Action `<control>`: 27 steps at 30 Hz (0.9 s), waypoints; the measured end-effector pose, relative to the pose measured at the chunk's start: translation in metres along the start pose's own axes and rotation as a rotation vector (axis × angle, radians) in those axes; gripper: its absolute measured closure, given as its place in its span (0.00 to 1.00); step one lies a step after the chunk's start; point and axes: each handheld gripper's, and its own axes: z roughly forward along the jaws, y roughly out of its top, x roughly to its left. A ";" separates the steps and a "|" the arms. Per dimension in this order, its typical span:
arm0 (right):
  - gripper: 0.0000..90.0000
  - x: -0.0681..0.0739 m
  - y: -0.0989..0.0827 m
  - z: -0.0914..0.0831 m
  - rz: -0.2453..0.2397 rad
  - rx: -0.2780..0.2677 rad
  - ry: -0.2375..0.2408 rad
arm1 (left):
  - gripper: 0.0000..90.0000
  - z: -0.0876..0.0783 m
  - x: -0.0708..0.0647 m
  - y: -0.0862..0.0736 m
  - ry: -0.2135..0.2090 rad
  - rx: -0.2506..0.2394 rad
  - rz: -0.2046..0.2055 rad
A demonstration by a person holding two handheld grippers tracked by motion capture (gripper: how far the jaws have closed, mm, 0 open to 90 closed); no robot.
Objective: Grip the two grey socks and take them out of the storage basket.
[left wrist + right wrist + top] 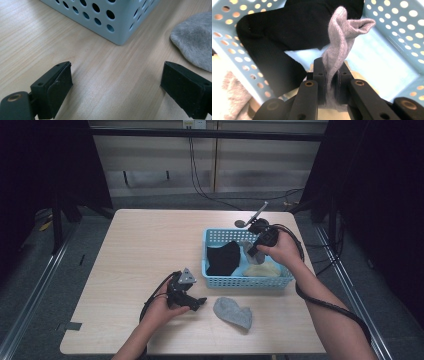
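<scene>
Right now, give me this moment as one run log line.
left gripper: open, above table, empty | right gripper: shut on grey sock, over blue basket | second grey sock: on table

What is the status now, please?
Right gripper shut on grey sock over blue basket. Left gripper open, near second grey sock.

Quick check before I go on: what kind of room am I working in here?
Probably a lab recording station, not a home: a bare wooden table fenced by dark curtains and a metal frame, with cables trailing across the floor behind.
</scene>
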 end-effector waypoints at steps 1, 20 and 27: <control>0.91 0.001 0.000 -0.002 -0.003 0.000 0.003 | 0.11 0.000 0.000 0.000 -0.003 0.000 0.001; 0.91 0.016 -0.012 -0.025 -0.066 0.011 0.018 | 0.11 0.000 0.000 0.000 0.002 0.001 0.002; 0.91 0.019 -0.019 -0.031 -0.093 0.007 0.019 | 0.10 0.000 0.000 0.000 -0.001 0.001 0.000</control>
